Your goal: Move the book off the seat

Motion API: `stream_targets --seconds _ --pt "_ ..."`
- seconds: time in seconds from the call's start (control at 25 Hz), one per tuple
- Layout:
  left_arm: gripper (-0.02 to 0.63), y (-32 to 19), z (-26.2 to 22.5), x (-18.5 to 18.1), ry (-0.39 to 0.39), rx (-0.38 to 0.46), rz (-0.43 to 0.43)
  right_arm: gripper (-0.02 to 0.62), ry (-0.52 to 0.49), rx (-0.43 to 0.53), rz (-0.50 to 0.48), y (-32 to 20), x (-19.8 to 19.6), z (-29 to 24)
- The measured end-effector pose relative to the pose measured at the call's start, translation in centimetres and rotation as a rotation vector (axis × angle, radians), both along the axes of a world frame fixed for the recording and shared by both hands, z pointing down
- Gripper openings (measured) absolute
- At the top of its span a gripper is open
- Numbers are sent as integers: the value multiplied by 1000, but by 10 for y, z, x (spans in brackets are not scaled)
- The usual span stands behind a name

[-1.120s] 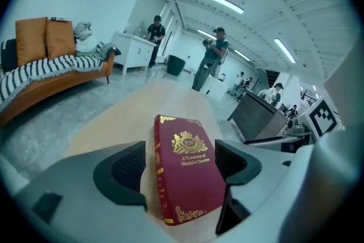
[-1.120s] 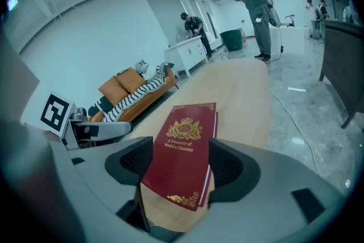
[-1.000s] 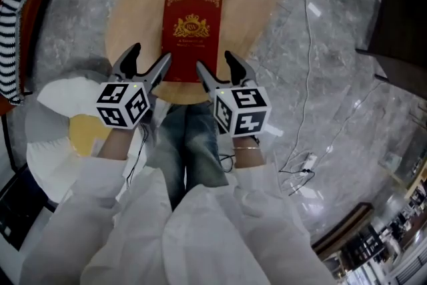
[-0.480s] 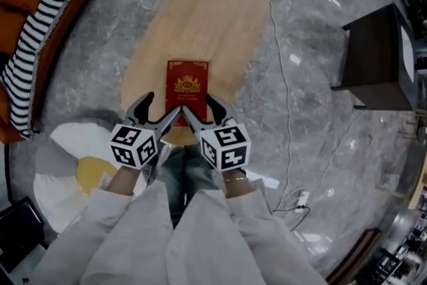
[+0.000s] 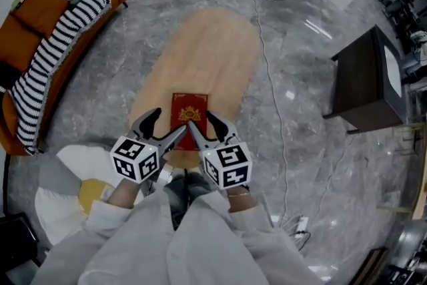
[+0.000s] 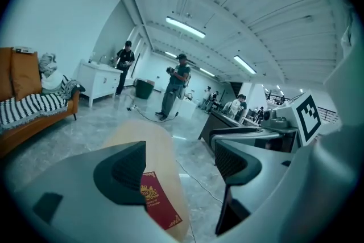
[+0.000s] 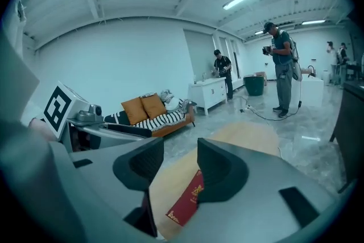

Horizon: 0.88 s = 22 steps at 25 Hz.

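- Red book [image 5: 189,114]: lies flat on the near end of an oval wooden table [image 5: 213,50].
- Left claw [image 5: 165,125], right claw [image 5: 203,123]: side by side, overlapping the book's near edge in this view. Jaws apart on both, nothing between them. The right claw's jaws have just been closing.
- White sleeves [image 5: 133,243]: bottom of view.
- Orange sofa [image 5: 37,7] with striped blanket [image 5: 60,37]: far left.
- Dark cabinet [image 5: 367,83]: right.
- Grey marble floor [image 5: 307,143]: all around.

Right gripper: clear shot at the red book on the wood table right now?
Probably yes. The right gripper is empty, its jaws apart after just closing partway, and the book lies flat and alone near the table edge, nothing over it. The gripper hangs above it, so it must come down first.
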<state>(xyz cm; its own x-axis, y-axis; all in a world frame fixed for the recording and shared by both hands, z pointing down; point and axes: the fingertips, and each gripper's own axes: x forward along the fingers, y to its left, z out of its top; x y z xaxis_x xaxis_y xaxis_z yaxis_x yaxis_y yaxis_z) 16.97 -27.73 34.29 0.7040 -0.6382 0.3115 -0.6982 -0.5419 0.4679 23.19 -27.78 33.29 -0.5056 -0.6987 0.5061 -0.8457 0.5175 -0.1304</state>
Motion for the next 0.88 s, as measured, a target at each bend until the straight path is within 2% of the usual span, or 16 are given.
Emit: stream_targets --seconds 0.2,0.32,0.44,0.6,0.8,0.88 --pt "380 8 -31 -1 30 44 -3 134 14 70 -26 9 -6 -30" --pt "379 12 -53 -1 57 84 -14 72 0 120 -40 12 -5 -52" --pt "371 15 -73 -2 57 142 -11 50 -17 167 -60 18 -9 -73" --pt "295 20 -97 -4 62 201 -14 28 -133 178 -43 24 -15 -96" --pt "207 30 -114 -5 59 243 -42 12 -184 191 -44 29 -22 -108" --pt "152 32 -117 -7 52 248 -60 12 -185 205 -46 30 -25 -112"
